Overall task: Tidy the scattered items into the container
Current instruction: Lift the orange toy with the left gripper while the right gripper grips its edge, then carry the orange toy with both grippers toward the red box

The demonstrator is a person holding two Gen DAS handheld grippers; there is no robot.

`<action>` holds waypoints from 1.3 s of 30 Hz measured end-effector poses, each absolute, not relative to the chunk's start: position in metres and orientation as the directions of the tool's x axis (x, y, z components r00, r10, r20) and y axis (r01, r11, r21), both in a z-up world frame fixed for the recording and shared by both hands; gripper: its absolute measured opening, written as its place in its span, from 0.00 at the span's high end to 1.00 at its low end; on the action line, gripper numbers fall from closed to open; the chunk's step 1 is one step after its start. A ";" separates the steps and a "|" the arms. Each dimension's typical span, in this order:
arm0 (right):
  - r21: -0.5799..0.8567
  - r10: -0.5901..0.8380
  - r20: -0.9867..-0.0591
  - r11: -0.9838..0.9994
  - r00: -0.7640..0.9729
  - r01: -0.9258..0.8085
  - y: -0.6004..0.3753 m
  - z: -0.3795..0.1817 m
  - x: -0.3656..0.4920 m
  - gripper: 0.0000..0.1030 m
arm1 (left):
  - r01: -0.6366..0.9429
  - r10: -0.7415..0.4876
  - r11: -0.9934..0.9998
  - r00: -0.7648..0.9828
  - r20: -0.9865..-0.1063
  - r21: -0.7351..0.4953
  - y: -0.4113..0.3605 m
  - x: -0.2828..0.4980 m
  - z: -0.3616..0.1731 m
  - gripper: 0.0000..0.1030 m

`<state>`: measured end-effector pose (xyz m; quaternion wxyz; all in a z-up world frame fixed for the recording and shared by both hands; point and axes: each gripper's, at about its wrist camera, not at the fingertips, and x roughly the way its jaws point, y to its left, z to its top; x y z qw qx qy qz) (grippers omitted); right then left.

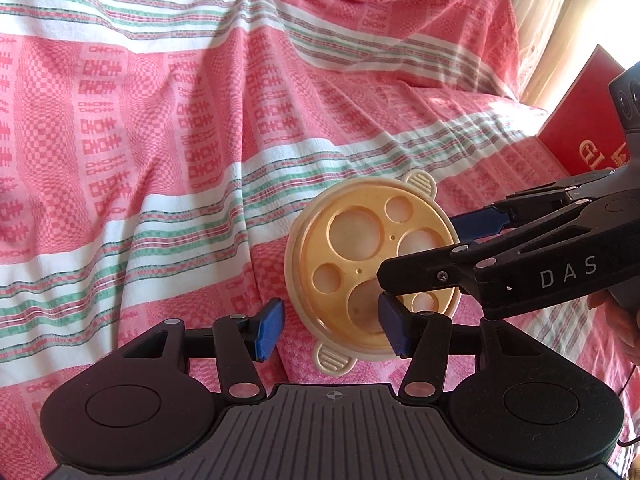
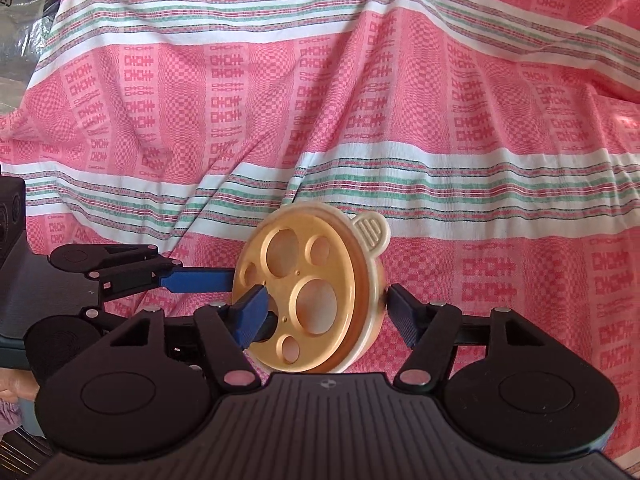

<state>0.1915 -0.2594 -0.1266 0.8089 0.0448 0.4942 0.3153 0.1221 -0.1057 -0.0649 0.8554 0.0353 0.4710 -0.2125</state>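
Observation:
A round cream container [image 1: 360, 270] with two ribbed ear handles and an orange top plate pierced by several round holes stands tipped on edge over the pink cloth. My left gripper [image 1: 331, 302] is shut on its lower part, one pad at the outer rim and the other over a large hole. In the right wrist view one of its fingers [image 2: 200, 280] reaches the container [image 2: 276, 284] from the left. My right gripper [image 2: 326, 292] straddles the container's thickness. Its left pad lies over the orange face and its right pad stands a sliver off the cream back wall. It enters the left wrist view as the right gripper [image 1: 418, 250].
A pink, white and green striped cloth [image 1: 160, 120] covers the whole surface in soft folds. A red box [image 1: 580, 136] leans at the right beside a pale curtain [image 1: 560, 20]. Clear plastic wrapping [image 2: 24, 8] lies at the far left. A person's hand [image 1: 624, 328] shows behind the right gripper.

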 end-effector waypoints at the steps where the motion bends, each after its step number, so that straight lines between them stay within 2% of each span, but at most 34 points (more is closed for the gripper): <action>1: 0.384 0.555 -0.770 0.797 0.315 -0.466 -0.261 -0.126 0.189 0.30 | 0.408 -0.333 0.903 0.464 -0.821 -0.136 -0.109 0.120 -0.065 0.41; 9: 0.376 0.541 -0.785 0.803 0.302 -0.463 -0.279 -0.127 0.162 0.27 | 0.535 -0.319 0.844 0.450 -0.834 -0.034 -0.142 0.090 -0.071 0.43; 11: 0.376 0.547 -0.781 0.796 0.300 -0.474 -0.285 -0.127 0.153 0.27 | 0.551 -0.319 0.834 0.433 -0.843 -0.033 -0.147 0.084 -0.076 0.45; 12: 0.382 0.553 -0.777 0.794 0.301 -0.474 -0.289 -0.126 0.148 0.27 | 0.561 -0.325 0.826 0.411 -0.852 -0.045 -0.149 0.080 -0.079 0.50; 14: 0.390 0.558 -0.778 0.789 0.288 -0.475 -0.295 -0.126 0.144 0.27 | 0.578 -0.336 0.815 0.407 -0.850 -0.045 -0.153 0.075 -0.081 0.54; 19: 0.367 0.559 -0.775 0.777 0.293 -0.512 -0.309 -0.122 0.138 0.27 | 0.592 -0.329 0.806 0.417 -0.847 -0.021 -0.159 0.071 -0.080 0.56; 26: 0.287 0.568 -0.764 0.725 0.307 -0.627 -0.314 -0.113 0.136 0.27 | 0.614 -0.320 0.789 0.427 -0.846 0.011 -0.164 0.070 -0.079 0.57; 30: 0.244 0.569 -0.775 0.672 0.276 -0.700 -0.314 -0.111 0.142 0.21 | 0.626 -0.321 0.780 0.428 -0.845 0.020 -0.166 0.070 -0.079 0.57; 34: 0.164 0.544 -0.806 0.586 0.235 -0.794 -0.305 -0.114 0.153 0.21 | 0.639 -0.330 0.769 0.416 -0.847 0.014 -0.166 0.072 -0.078 0.57; 38: 0.162 0.523 -0.837 0.515 0.159 -0.842 -0.292 -0.120 0.163 0.24 | 0.646 -0.341 0.763 0.406 -0.848 0.002 -0.166 0.075 -0.078 0.57; 39: 0.182 0.519 -0.845 0.505 0.128 -0.843 -0.288 -0.123 0.165 0.32 | 0.648 -0.346 0.761 0.402 -0.848 -0.003 -0.166 0.076 -0.078 0.53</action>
